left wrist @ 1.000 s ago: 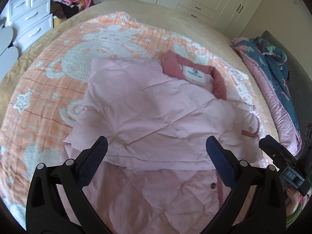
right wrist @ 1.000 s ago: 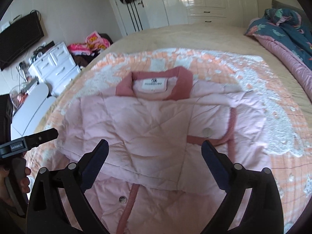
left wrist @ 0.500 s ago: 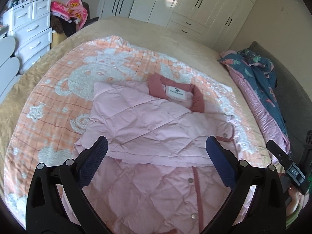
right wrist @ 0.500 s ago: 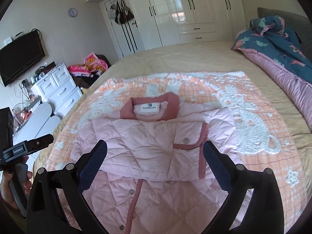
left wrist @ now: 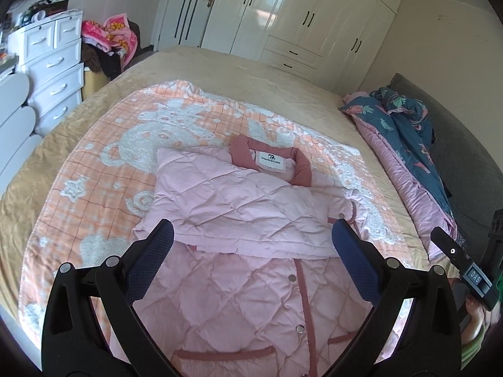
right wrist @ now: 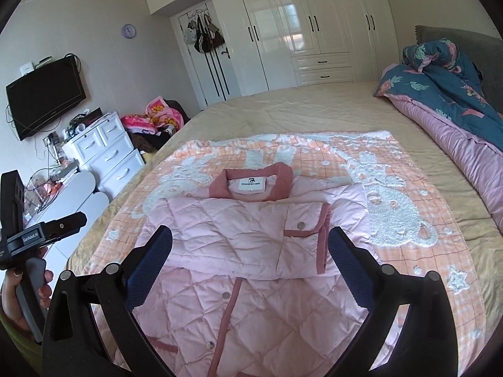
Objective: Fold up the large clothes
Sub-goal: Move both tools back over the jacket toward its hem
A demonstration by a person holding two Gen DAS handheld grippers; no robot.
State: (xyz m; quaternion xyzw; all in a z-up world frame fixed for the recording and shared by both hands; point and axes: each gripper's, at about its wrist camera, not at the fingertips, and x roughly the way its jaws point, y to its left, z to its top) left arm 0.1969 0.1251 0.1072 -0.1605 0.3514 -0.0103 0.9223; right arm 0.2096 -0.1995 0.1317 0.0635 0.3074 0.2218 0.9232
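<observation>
Pink quilted jacket [left wrist: 251, 207] lies directly ahead of both my hand-held grippers, flat on the orange and white blanket [left wrist: 103, 169] that covers part of the bed [left wrist: 251, 75]. Its sleeves are folded across the chest, so they make a thick band just beyond my fingertips, and the dark pink collar [right wrist: 251, 177] with a white label [right wrist: 250, 185] is at the far end. The lower part of the jacket, with snap buttons along the dark pink placket, spreads out under and between my fingers. My left hand-held gripper [left wrist: 251, 257] is above the garment with its two blue-padded fingers [left wrist: 151, 260] spread wide, and nothing is between them. My right hand-held gripper [right wrist: 250, 259] is in the same state, fingers far apart and holding nothing. In the right wrist view, my left hand [right wrist: 19, 301] on its handle appears far to the left of the jacket. Beyond the right fingers, on the right side of the bed, a blue flowered quilt [right wrist: 446, 75] is heaped. To the far left stands a white chest of drawers [right wrist: 107, 154], and white wardrobes [right wrist: 301, 28] fill the wall behind the bed.
</observation>
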